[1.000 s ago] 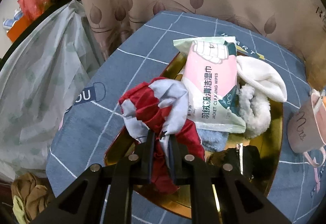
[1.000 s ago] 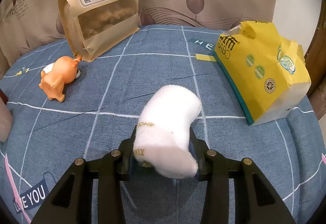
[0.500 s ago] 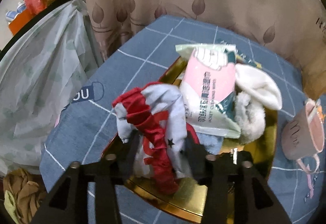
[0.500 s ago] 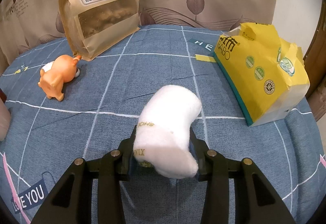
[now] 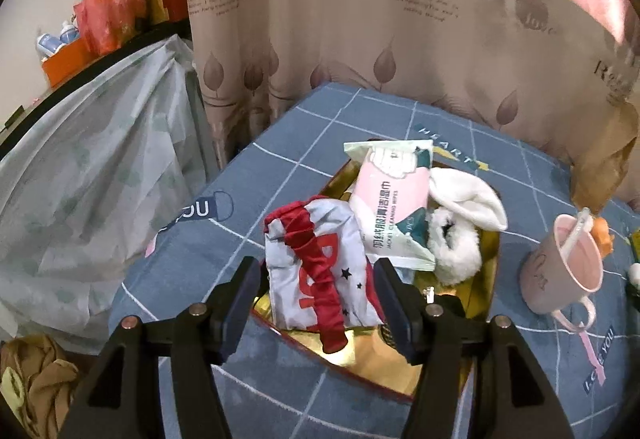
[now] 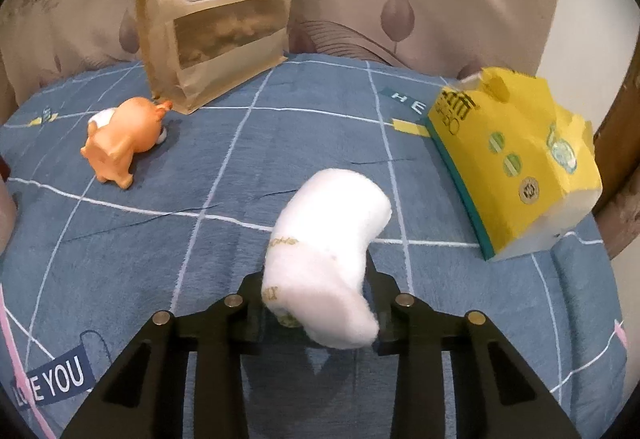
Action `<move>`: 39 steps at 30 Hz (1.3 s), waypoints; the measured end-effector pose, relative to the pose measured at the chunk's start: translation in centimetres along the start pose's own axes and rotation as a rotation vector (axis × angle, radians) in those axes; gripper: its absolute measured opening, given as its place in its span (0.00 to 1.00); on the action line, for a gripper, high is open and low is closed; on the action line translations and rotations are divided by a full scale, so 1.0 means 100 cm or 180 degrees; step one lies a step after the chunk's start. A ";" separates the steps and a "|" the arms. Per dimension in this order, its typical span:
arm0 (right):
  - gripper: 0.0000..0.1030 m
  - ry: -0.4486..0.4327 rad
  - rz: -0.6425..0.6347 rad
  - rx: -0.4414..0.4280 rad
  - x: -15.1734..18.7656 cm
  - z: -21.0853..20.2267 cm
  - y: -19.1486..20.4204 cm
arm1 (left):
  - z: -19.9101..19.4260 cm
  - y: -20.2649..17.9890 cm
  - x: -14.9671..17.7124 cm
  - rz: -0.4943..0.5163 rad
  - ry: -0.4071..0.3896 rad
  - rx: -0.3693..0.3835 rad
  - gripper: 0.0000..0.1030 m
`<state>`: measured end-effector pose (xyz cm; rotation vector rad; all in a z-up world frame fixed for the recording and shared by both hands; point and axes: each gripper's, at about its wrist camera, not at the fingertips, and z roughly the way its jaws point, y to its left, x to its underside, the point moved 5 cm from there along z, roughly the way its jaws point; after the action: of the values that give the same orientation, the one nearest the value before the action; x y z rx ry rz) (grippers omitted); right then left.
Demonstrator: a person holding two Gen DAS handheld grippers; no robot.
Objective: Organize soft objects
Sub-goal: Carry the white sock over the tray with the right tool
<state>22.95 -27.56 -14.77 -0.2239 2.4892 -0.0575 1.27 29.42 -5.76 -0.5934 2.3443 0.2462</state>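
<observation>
Jaws of right gripper (image 6: pixel 320 313) closing on fluffy white rolled sock (image 6: pixel 326 259), long axis pointing away. Left gripper (image 5: pixel 316 299) jaws opening, clear of red-and-white drawstring pouch (image 5: pixel 320 275) lying on gold tray (image 5: pixel 490 255).

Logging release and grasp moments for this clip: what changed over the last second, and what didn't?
The left hand-held gripper let go of the red and white cloth, which now lies on the gold tray; its jaws are opening and it has pulled up and back. The right hand-held gripper is closing tighter on the white sock. Wipes pack, pink cup, orange toy and yellow bag stayed put.
</observation>
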 end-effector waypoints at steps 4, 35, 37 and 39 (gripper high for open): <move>0.31 -0.0009 0.0033 -0.0031 -0.004 -0.006 0.007 | -0.010 -0.001 -0.001 0.0019 -0.0148 0.0028 0.59; 0.31 -0.0548 -0.1390 -0.1895 -0.049 -0.167 0.365 | -0.008 0.105 0.002 -0.1219 -0.0194 -0.0274 0.59; 0.31 -0.0487 -0.1488 -0.1987 -0.040 -0.167 0.388 | -0.008 0.110 0.002 -0.1258 -0.0196 -0.0320 0.59; 0.31 -0.0458 -0.1565 -0.2039 -0.033 -0.166 0.406 | -0.009 0.115 0.003 -0.1331 -0.0192 -0.0342 0.59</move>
<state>9.64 12.84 -3.34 -1.0588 2.1802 0.5370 -4.99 39.11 -5.20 -1.0926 2.0993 0.1937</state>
